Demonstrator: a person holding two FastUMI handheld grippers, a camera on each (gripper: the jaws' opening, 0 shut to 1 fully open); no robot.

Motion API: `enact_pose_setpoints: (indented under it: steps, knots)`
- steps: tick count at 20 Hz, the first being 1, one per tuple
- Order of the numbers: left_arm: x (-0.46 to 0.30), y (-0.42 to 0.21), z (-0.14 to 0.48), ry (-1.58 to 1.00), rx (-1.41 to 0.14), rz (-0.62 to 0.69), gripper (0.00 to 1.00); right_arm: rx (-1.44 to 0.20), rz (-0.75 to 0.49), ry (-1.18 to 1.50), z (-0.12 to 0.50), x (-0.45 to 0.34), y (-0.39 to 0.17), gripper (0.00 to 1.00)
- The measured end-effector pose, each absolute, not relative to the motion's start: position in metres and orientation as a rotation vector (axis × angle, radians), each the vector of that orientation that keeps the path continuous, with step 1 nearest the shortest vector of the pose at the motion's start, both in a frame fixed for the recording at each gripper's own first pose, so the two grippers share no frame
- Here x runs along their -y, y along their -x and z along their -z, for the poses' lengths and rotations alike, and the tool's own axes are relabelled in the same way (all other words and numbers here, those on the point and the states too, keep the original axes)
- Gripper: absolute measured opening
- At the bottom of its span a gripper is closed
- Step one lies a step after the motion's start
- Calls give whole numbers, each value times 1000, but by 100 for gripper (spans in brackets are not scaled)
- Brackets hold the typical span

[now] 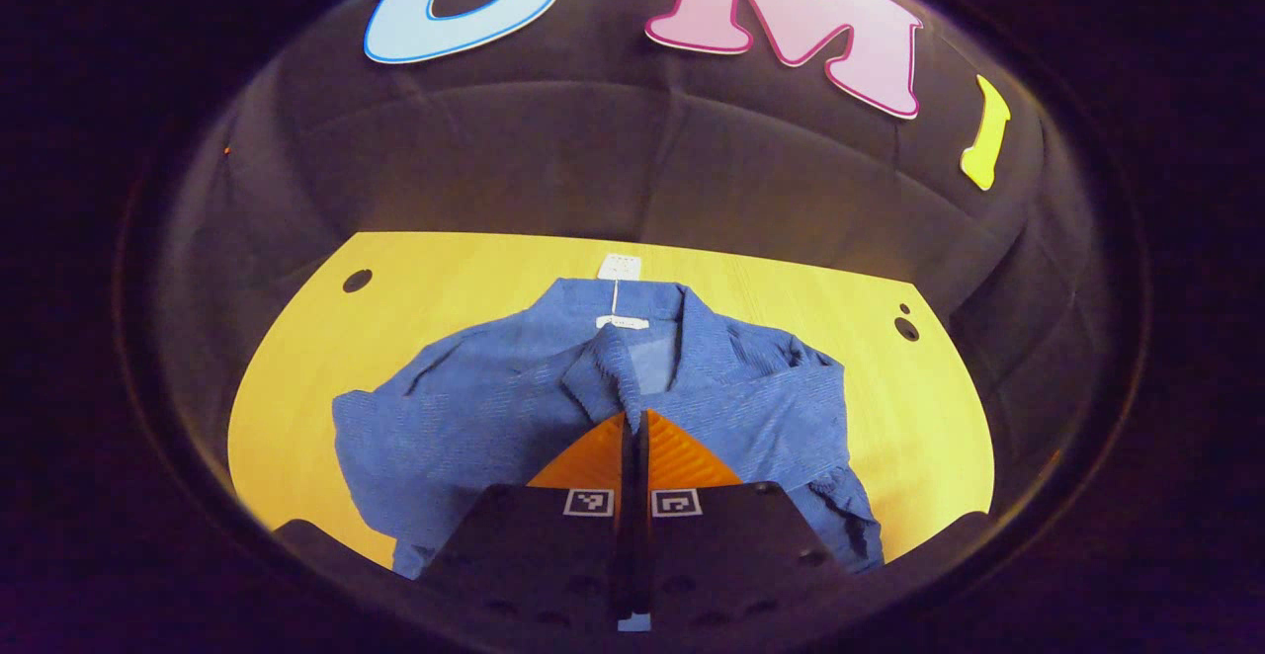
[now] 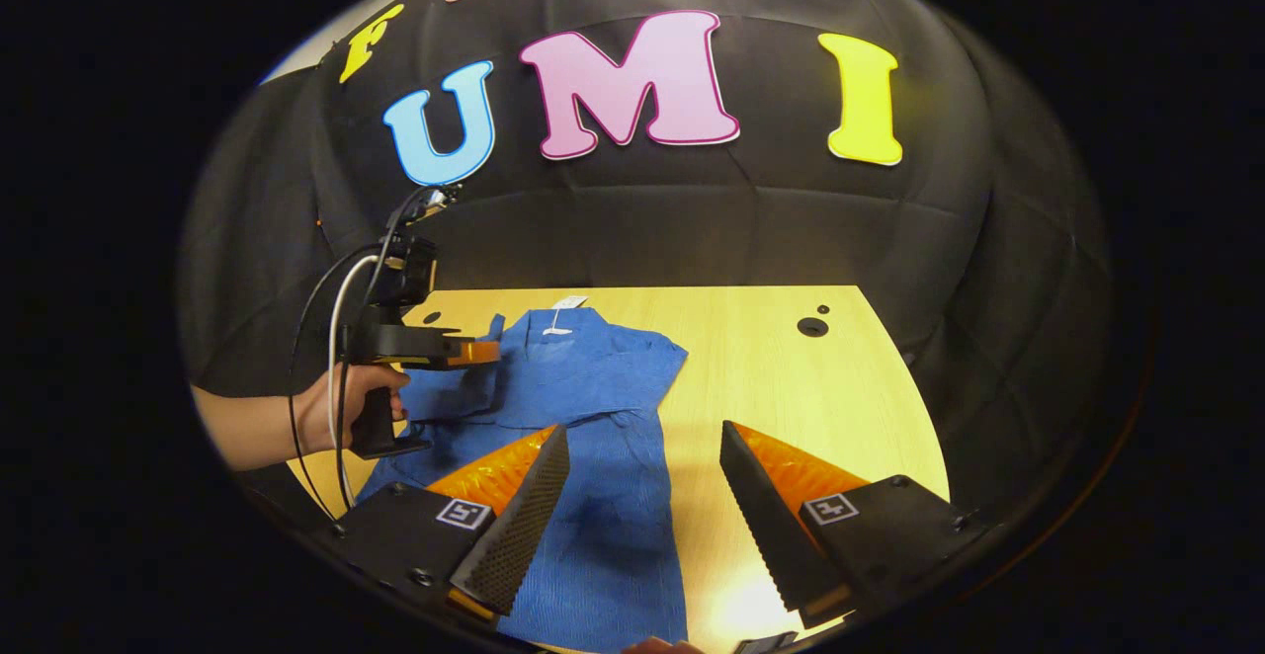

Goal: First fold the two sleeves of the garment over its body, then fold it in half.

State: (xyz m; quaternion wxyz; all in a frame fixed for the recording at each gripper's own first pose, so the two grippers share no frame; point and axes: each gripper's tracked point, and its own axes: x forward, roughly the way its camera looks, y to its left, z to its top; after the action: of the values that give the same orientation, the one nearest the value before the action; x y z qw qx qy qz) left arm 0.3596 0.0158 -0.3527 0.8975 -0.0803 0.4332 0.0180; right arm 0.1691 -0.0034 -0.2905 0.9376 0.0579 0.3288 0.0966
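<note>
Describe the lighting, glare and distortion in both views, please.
Left gripper view: fisheye bends the yellow wooden table edge; even light, blue textured shirt sharp. Right gripper view: bright glare patch on the table between the right gripper fingers; soft shadow on the shirt.

Textured cloth garment; smooth matt wood table.

Yellow wooden table before black cloth wall.

The left gripper view is looking low and close across the blue garment toward the booth's back wall, while the right gripper view is facing that wall from farther back, both sharing the wooden table.
</note>
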Motion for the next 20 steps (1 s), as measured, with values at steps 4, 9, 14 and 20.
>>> enact_pose_setpoints:
  steps: [4, 9, 14, 20]
  knots:
    - [15, -370, 371, 97, -926, 22, 0, -682, -173, -124, 293, 15, -169, 99]
    - [33, -378, 392, 60, -980, 29, 0, -696, -145, -121, 298, 25, -169, 98]
    - [67, -387, 384, 117, -967, 93, 5, -714, -137, -122, 304, 27, -170, 99]
    - [134, -380, 339, 143, -874, 330, 80, -734, -127, -133, 309, 26, -171, 99]
